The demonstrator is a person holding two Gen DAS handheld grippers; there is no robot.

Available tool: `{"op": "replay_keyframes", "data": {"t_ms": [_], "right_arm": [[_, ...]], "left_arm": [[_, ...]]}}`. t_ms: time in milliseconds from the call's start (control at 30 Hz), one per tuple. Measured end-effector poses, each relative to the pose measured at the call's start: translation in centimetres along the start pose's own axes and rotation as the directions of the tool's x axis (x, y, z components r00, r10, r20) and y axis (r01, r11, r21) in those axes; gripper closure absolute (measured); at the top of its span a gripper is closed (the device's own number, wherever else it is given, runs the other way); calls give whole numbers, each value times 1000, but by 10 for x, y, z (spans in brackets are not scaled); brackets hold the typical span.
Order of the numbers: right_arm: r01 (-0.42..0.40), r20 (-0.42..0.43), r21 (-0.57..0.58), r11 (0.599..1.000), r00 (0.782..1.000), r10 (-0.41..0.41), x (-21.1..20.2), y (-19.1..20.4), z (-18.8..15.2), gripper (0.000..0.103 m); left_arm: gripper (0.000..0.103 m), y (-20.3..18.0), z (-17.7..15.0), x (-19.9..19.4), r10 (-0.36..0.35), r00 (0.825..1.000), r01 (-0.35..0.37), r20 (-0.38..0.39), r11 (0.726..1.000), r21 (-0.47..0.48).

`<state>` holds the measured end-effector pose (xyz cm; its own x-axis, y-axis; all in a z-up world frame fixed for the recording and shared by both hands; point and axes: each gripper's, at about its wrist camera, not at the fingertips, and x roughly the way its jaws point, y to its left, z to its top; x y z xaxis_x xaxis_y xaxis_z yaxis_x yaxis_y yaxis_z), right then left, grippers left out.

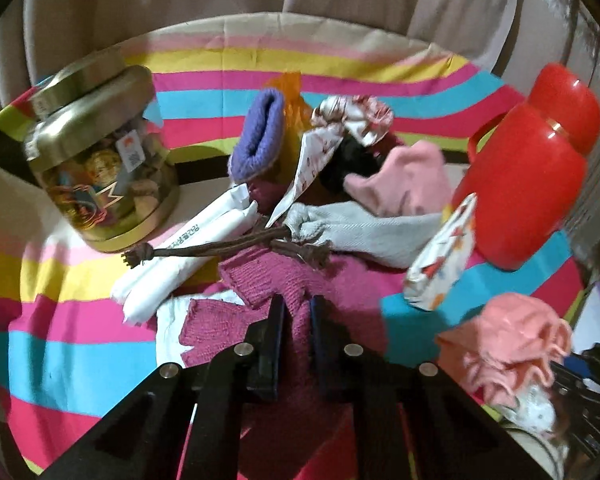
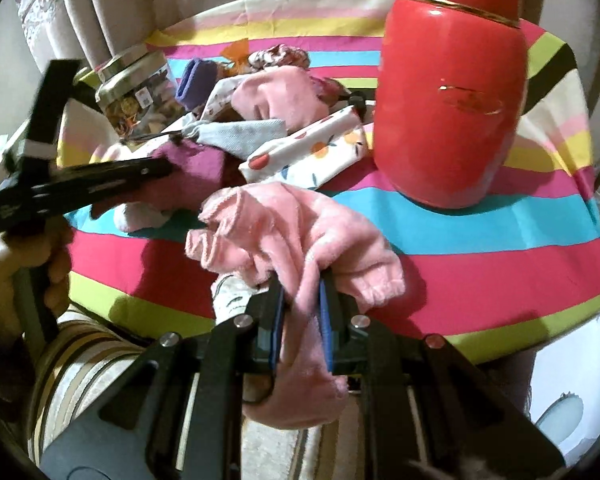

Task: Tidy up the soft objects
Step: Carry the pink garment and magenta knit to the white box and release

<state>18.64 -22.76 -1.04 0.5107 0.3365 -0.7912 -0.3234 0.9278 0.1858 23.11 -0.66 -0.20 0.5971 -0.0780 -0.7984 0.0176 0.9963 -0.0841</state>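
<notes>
Two grippers are at work over the striped cloth (image 2: 480, 264), and we find both clamped on fabric. In the left wrist view, the left gripper (image 1: 298, 312) has its jaws nearly together, pinching a fold of the magenta knit piece (image 1: 268, 276) at the near edge of the heap. In the right wrist view, the right gripper (image 2: 302, 296) is closed tight on a pink fleece cloth (image 2: 284, 232), which bunches up above the fingers and hangs down below them, off the cloth's near edge.

The rest of the pile sits at about twelve o'clock from the left gripper — a grey drawstring pouch (image 1: 364, 232) with its brown cord (image 1: 204, 248) trailing toward nine o'clock, a purple knit cuff (image 1: 260, 136), a patterned scrunchie (image 1: 352, 116), and a pale pink garment (image 1: 404, 184). White rolled packets (image 1: 180, 264) lie at ten o'clock, beyond them a lidded jar (image 1: 100, 160). A fruit-print pouch (image 1: 440, 256) lies at two o'clock, leaning near the red jug (image 1: 528, 172).

From the right wrist view, a hand (image 2: 16, 268) grips the left tool's handle at nine o'clock.
</notes>
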Motion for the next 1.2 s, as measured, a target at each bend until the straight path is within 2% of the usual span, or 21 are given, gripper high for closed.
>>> {"op": "replay_keyframes", "data": {"t_ms": [133, 267, 533, 867, 1033, 1200], "right_arm": [[6, 9, 14, 1000, 1000, -6, -6, -6, -2, 84], [14, 20, 23, 1000, 1000, -15, -12, -10, -5, 84], [25, 39, 59, 998, 999, -27, -24, -22, -11, 84], [27, 57, 91, 995, 998, -33, -40, -34, -19, 84], [38, 70, 115, 993, 996, -46, -55, -46, -23, 84], [62, 87, 172, 983, 993, -77, -79, -73, -32, 84]], "left_arm": [[90, 7, -3, -29, -53, 997, 56, 51, 997, -58], [90, 15, -3, -53, -136, 986, 148, 99, 980, -130], [90, 3, -17, -73, -220, 966, 242, 138, 954, -177], [90, -20, -56, -85, -275, 958, 285, 79, 943, -172], [90, -34, -54, -97, -295, 950, 307, 100, 941, -141], [90, -64, -50, -106, -341, 933, 352, 112, 931, -97]]}}
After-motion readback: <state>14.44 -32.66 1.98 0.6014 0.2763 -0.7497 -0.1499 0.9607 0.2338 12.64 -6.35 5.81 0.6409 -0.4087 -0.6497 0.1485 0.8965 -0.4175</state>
